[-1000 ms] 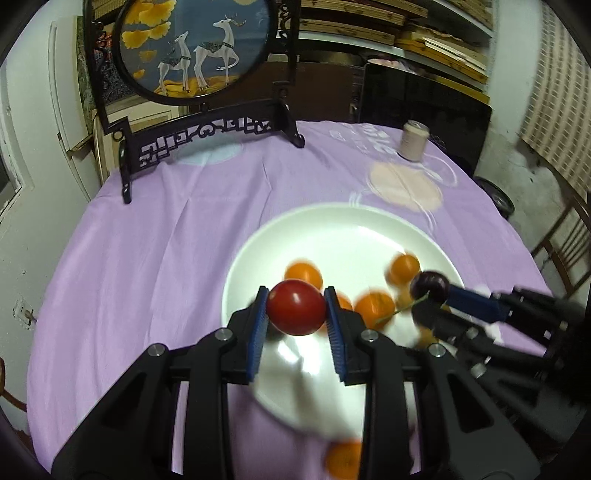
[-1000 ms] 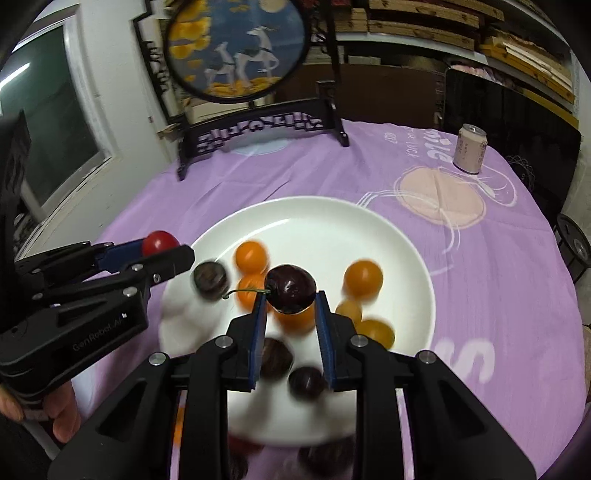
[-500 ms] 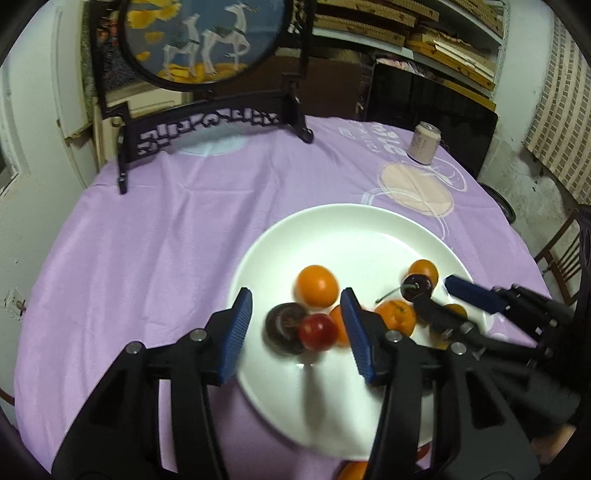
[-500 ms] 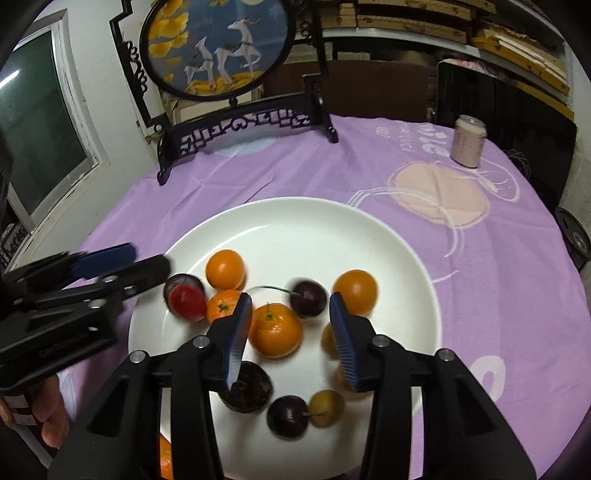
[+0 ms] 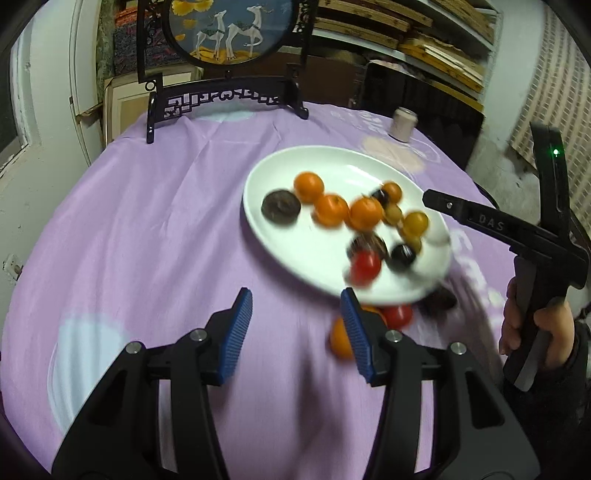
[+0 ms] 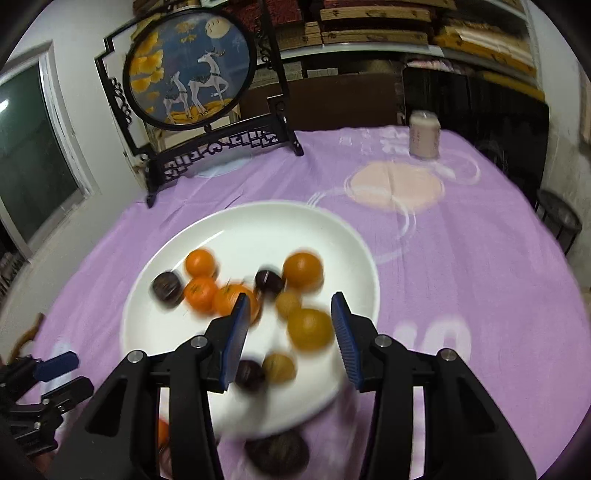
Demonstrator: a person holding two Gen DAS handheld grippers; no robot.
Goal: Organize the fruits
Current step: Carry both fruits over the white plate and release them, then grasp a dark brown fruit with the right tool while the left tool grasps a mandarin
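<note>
A white plate (image 5: 332, 162) (image 6: 258, 229) on the purple cloth holds several small oranges (image 5: 308, 187) (image 6: 302, 270), dark cherries (image 5: 402, 256) (image 6: 269, 281), a red tomato (image 5: 365, 266) and yellow fruits (image 6: 309, 329). My left gripper (image 5: 295, 332) is open and empty over the cloth, left of the plate's near rim. My right gripper (image 6: 286, 341) is open and empty above the plate's near half; it also shows in the left wrist view (image 5: 480, 218). Off the plate lie an orange (image 5: 341, 338), a red tomato (image 5: 399, 314) and a dark fruit (image 6: 277, 452).
A black-framed round deer screen (image 5: 229, 33) (image 6: 190, 77) stands at the table's far side. A pale can (image 5: 403, 124) (image 6: 424, 133) stands far right. The left gripper shows at the lower left in the right wrist view (image 6: 44, 384). Shelves and a dark cabinet are behind.
Both grippers let go of their fruit onto the plate: left dropped the red tomato, right the dark cherry. Both opened wide and pulled back; the left swung left off the plate.
</note>
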